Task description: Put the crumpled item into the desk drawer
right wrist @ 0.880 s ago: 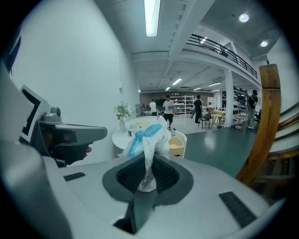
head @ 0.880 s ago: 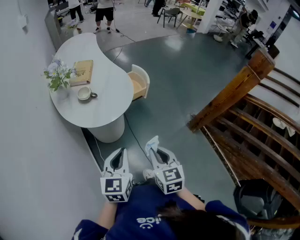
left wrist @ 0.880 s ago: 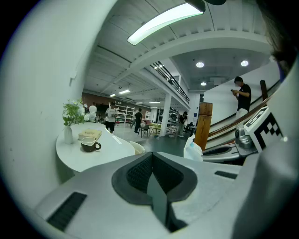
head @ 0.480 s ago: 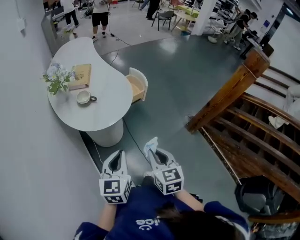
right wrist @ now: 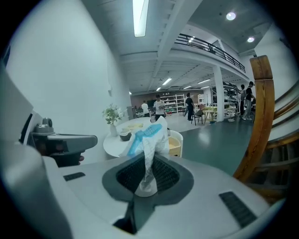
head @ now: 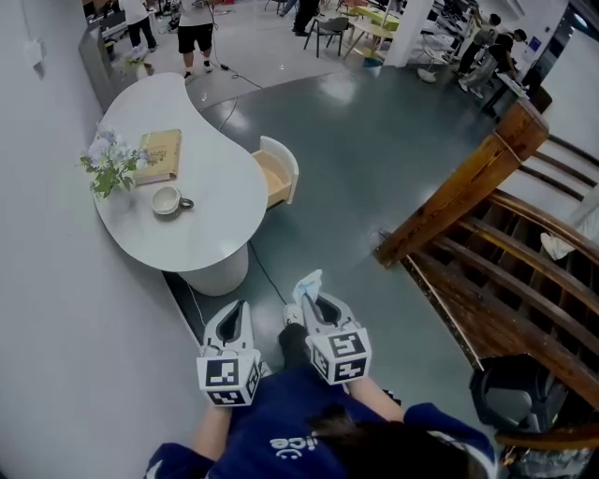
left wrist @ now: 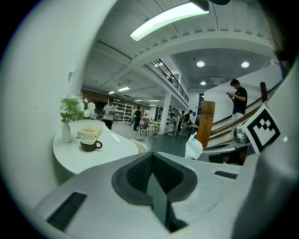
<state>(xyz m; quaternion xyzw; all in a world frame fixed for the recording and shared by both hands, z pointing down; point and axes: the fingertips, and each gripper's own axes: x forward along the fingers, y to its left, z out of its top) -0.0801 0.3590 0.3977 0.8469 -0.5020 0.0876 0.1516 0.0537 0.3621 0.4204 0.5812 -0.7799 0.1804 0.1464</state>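
Note:
My right gripper (head: pixel 312 297) is shut on the crumpled item (right wrist: pixel 147 139), a white and blue wrapper that sticks up from between its jaws; the crumpled item (head: pixel 306 283) shows as a pale tuft in the head view. My left gripper (head: pixel 236 318) is held beside it, shut and empty, with its jaws pressed together (left wrist: pixel 150 173). Both hang over the floor, well short of the white desk (head: pixel 220 210). The desk drawer (head: pixel 277 173) stands pulled open at the desk's right side, its wooden inside visible; the drawer (right wrist: pixel 174 143) also shows just behind the wrapper.
On the desk are a vase of flowers (head: pixel 110 161), a book (head: pixel 159 154) and a cup (head: pixel 168 200). A cable (head: pixel 265 267) runs over the floor from the desk. A wooden stair rail (head: pixel 468 182) rises at right. People (head: pixel 197 23) stand far back.
The desk and drawer have shifted only slightly in the head view. Both grippers keep their place and state, the right one still holding the wrapper.

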